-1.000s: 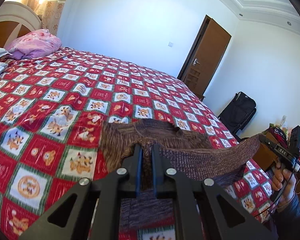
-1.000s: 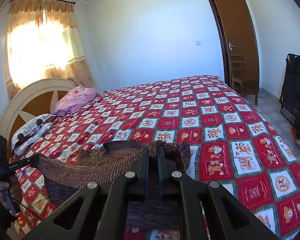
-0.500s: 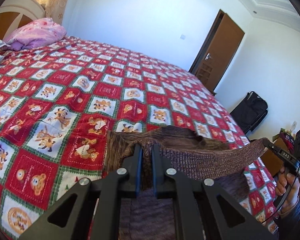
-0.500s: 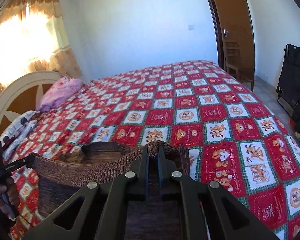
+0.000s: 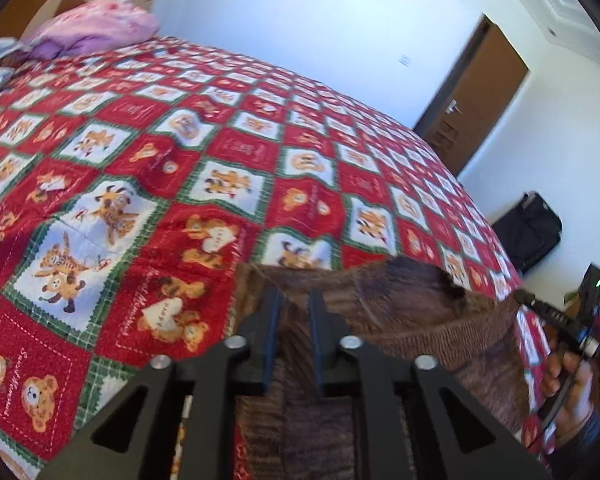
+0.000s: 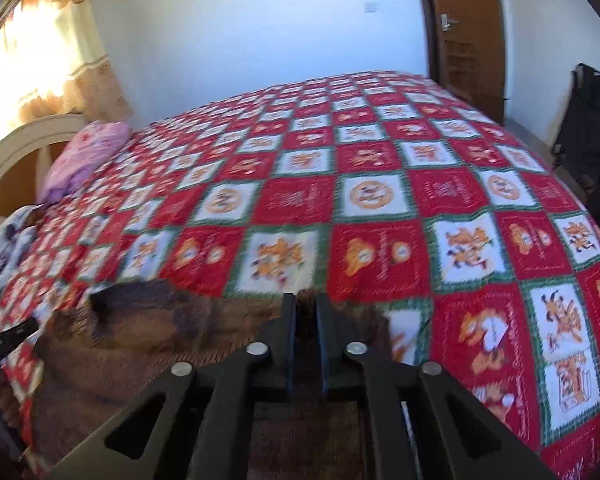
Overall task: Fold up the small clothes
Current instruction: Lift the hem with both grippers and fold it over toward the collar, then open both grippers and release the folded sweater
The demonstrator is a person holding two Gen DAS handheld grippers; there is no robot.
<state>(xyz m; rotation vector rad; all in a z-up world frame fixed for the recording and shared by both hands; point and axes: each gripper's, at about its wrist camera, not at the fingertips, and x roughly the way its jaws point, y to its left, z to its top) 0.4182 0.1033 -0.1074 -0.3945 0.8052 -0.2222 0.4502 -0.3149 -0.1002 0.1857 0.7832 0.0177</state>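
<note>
A brown knitted sweater [image 5: 420,300] lies near the front edge of the bed, its top hem stretched between my two grippers. My left gripper [image 5: 294,296] is at the sweater's left corner. Its jaws are opening, with a clear gap between the pads and knit cloth lying loose between them. In the right wrist view the same sweater [image 6: 160,320] spreads to the left. My right gripper [image 6: 306,300] is at its right corner, jaws also opening, with a narrow gap and a tuft of cloth at the tips. A person's hand [image 5: 568,376] holds the right tool.
The bed is covered by a red, white and green patchwork spread [image 6: 380,200] with bear pictures. A pink pillow [image 5: 100,28] lies by the headboard [image 6: 16,148]. A brown door [image 5: 480,100] and a black bag [image 5: 528,232] stand beyond the bed.
Both grippers have come down and forward, lowering the sweater's top edge onto the bedspread. Both pairs of jaws, shut on the hem before, now stand slightly apart.
</note>
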